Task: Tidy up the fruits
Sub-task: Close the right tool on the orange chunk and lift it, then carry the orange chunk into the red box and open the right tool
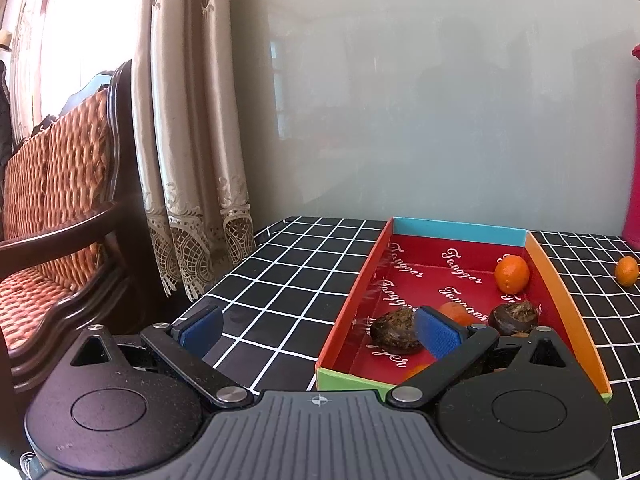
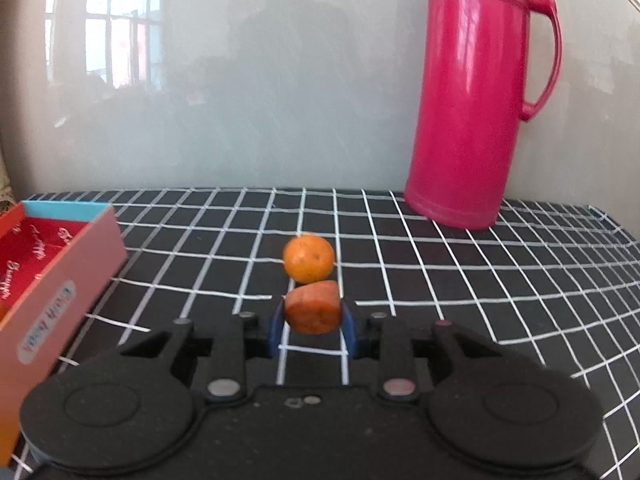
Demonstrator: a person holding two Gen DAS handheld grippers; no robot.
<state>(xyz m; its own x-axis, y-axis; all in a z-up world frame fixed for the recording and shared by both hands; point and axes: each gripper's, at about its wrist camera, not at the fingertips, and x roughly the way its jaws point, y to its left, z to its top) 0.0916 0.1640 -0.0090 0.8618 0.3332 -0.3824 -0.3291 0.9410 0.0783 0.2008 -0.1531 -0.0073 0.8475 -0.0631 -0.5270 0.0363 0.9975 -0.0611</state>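
Observation:
My right gripper (image 2: 313, 322) is shut on a small orange fruit piece (image 2: 312, 307), held just above the checked cloth. A round orange (image 2: 308, 258) rests on the cloth right behind it. In the left wrist view the red-lined box (image 1: 352, 280) holds an orange (image 1: 511, 273), two dark brown fruits (image 1: 394, 330) (image 1: 513, 314) and an orange piece (image 1: 454, 312) partly hidden by a finger. My left gripper (image 1: 320, 334) stands open over the box's near left corner, nothing between its blue pads (image 1: 436, 338). Another orange (image 1: 626, 271) lies on the cloth right of the box.
A tall pink thermos (image 2: 476, 96) stands at the back right of the table, its edge (image 1: 636, 140) showing in the left wrist view. The box (image 2: 60, 280) sits left of the right gripper. A glossy wall backs the table; a curtain (image 1: 192, 140) and wooden chair (image 1: 60, 200) are beyond the left edge.

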